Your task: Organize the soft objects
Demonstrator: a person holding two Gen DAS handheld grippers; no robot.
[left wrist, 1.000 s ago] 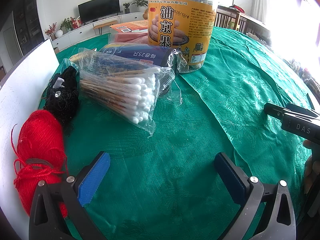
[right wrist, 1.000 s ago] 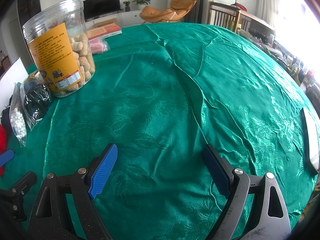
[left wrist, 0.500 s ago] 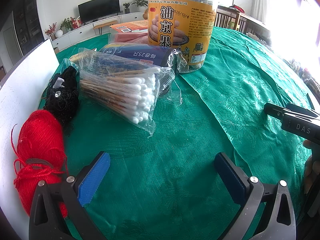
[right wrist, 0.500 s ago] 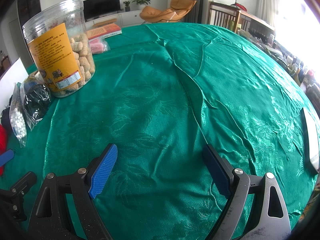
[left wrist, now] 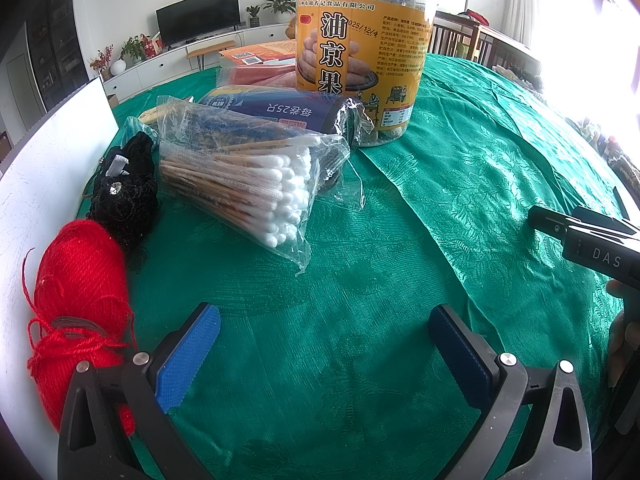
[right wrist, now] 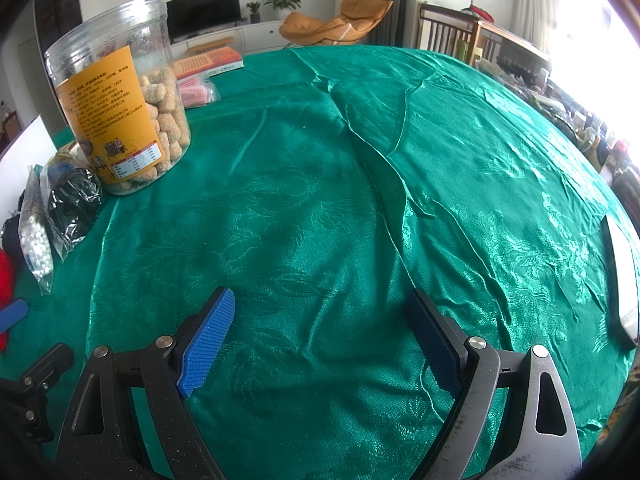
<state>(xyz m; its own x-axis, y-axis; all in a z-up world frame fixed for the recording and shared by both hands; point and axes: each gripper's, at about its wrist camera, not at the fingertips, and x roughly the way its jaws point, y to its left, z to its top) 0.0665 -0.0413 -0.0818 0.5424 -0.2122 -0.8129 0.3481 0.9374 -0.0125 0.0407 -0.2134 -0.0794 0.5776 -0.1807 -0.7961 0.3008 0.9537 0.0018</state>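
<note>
2 grippers, left [left wrist: 324, 336] & right [right wrist: 320, 328], we hold released w/ jaws wide over green patterned tablecloth [right wrist: 320, 200]; red yarn ball [left wrist: 80, 280] beside left one.

Nothing has moved in the last second: your left gripper [left wrist: 324, 340] and right gripper [right wrist: 320, 336] hang exactly where they were, jaws spread as wide, above the green tablecloth [right wrist: 320, 200].

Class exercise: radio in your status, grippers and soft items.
Left gripper open, empty. Right gripper open, empty. Red yarn, black lace untouched. Swab bag beside them.
</note>
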